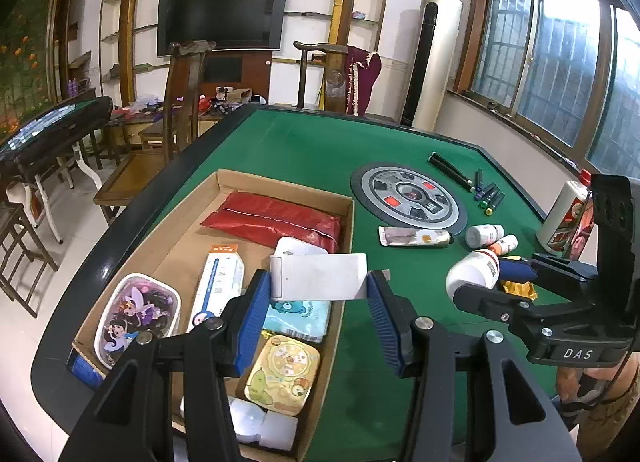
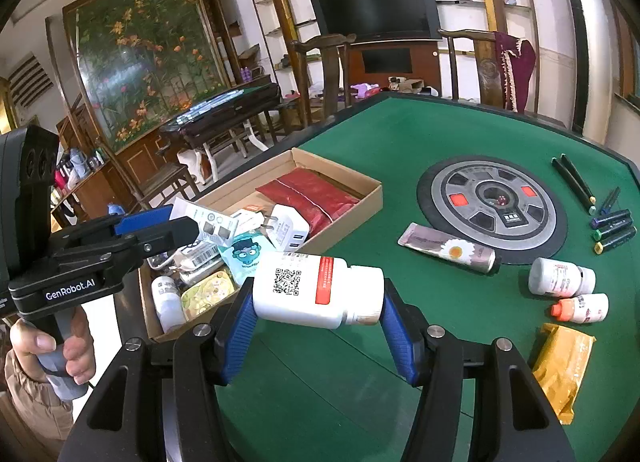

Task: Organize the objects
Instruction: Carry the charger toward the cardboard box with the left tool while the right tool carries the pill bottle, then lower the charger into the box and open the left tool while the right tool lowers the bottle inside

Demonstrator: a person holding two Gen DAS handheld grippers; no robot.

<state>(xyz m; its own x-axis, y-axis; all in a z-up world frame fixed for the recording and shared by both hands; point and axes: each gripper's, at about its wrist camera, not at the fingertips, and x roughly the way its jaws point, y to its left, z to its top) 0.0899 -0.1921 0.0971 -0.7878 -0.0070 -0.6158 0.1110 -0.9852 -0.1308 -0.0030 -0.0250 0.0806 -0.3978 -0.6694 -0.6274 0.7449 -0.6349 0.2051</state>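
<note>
my left tongs (image 1: 319, 294): clamped on white card box (image 1: 320, 276), above cardboard tray (image 1: 347, 222)
my right tongs (image 2: 319, 316): gripping white pill bottle (image 2: 316, 290) sideways, over green table (image 2: 400, 142)

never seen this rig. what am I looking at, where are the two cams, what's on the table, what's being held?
No robot arm here: a person holds a hand-held two-finger gripper in each hand, and each has a fisheye camera looking out along its blue fingers. In the left wrist view, the left gripper is clamped on a flat white box above the cardboard box, which already holds a red pouch and small packs. In the right wrist view, the right gripper grips a white bottle sideways over the green table. Tubes, small bottles, markers and a yellow packet lie loose on the felt.
</note>
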